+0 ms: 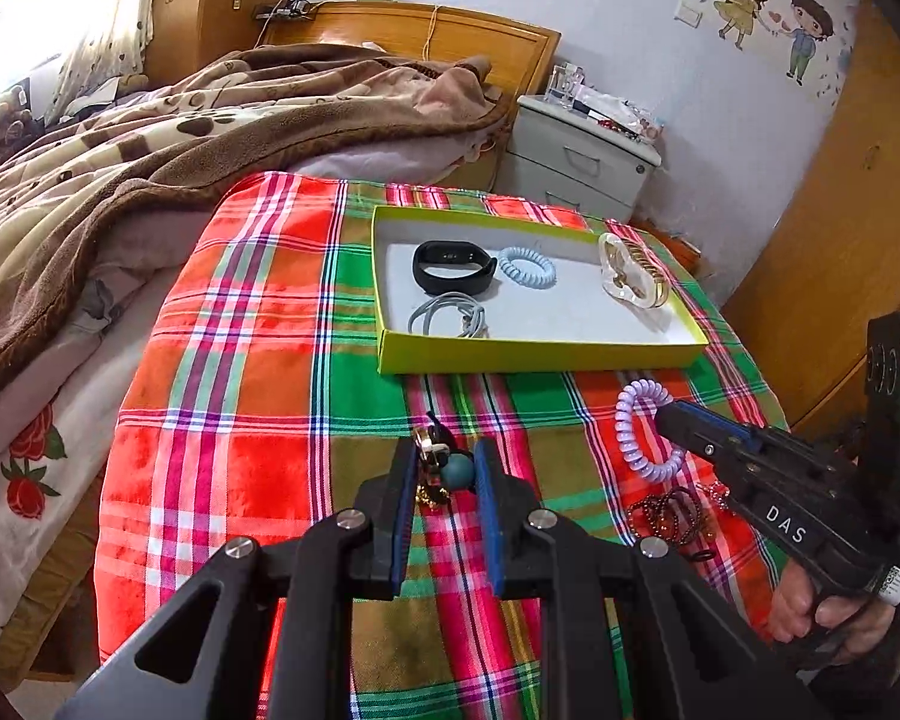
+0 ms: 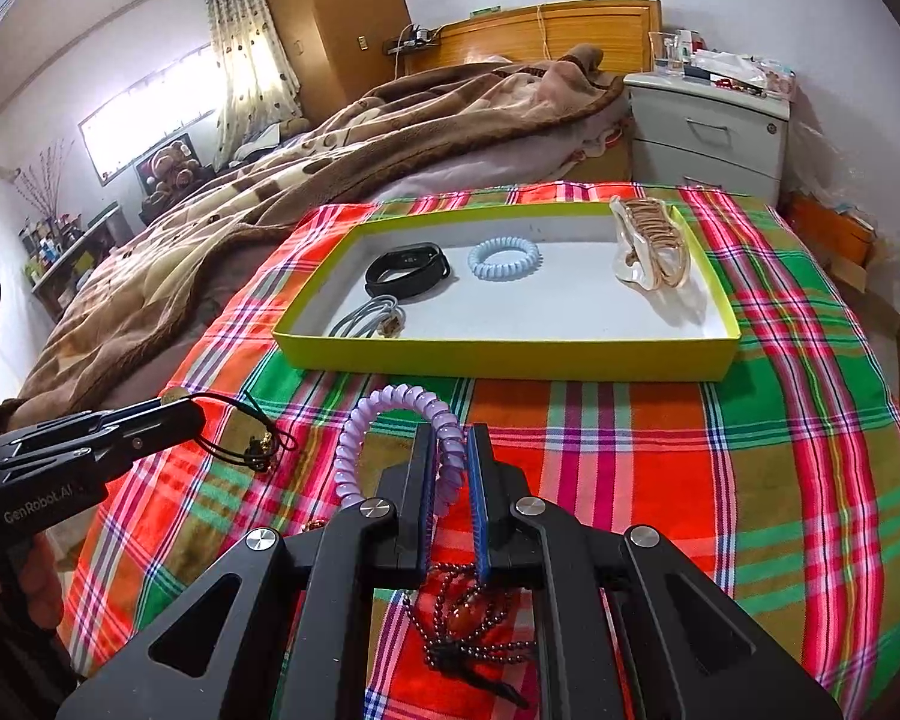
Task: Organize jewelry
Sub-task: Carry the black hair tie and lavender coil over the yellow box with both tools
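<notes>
The left gripper [image 1: 447, 468] is clamped on a corded charm [image 1: 444, 468], partly hidden between its fingers. The right gripper [image 2: 450, 468] pinches a purple coil band [image 2: 390, 414]; dark beads [image 2: 468, 618] lie half covered behind its fingertips, on the plaid cloth [image 2: 750, 450] beside a bed [image 2: 270, 180].

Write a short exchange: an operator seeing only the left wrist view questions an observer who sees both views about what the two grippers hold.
Operator: Is the right gripper actually gripping the purple spiral hair tie?
Observer: Yes. The right wrist view shows the coil pinched between its pads.
Operator: What trails from my left gripper?
Observer: A black cord loops out from its tips, with a small gold charm at the far end, low by the plaid cloth.
</notes>
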The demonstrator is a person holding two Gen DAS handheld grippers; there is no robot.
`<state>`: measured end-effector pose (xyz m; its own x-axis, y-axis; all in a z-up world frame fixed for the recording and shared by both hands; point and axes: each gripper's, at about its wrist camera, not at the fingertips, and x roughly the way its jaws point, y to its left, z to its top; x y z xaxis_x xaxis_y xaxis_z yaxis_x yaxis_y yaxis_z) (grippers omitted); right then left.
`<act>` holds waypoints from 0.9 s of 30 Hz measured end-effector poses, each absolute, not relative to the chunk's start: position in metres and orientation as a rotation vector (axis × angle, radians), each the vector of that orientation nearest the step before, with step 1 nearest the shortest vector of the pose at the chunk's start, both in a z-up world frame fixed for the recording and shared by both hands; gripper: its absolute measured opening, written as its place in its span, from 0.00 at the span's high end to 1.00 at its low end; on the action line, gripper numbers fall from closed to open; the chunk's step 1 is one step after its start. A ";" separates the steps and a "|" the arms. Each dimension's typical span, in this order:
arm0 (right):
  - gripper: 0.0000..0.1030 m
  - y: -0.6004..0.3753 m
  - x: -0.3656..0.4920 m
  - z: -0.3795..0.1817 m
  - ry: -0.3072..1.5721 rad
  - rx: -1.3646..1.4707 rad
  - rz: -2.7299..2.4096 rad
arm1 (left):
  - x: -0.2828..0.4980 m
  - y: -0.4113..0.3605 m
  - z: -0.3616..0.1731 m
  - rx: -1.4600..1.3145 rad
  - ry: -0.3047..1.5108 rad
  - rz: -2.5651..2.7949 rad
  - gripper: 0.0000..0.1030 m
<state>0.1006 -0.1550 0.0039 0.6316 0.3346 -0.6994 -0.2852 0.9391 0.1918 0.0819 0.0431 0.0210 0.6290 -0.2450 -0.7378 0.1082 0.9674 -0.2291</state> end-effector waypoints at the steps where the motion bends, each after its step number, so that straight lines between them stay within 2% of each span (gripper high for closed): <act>1: 0.90 -0.155 0.101 0.004 0.812 0.065 0.354 | 0.082 0.043 0.022 -0.174 0.868 -0.204 0.81; 18: 0.90 -0.159 0.116 0.030 0.781 0.061 0.315 | 0.100 0.044 0.056 -0.191 0.805 -0.254 0.80; 27: 0.90 -0.169 0.150 0.035 0.796 0.073 0.243 | 0.141 0.030 0.068 -0.194 0.805 -0.332 0.80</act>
<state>0.1500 -0.1686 0.0346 0.6732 0.2429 -0.6985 -0.1882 0.9697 0.1558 0.1407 0.0299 0.0684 0.6455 -0.3629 -0.6721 0.2171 0.9308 -0.2940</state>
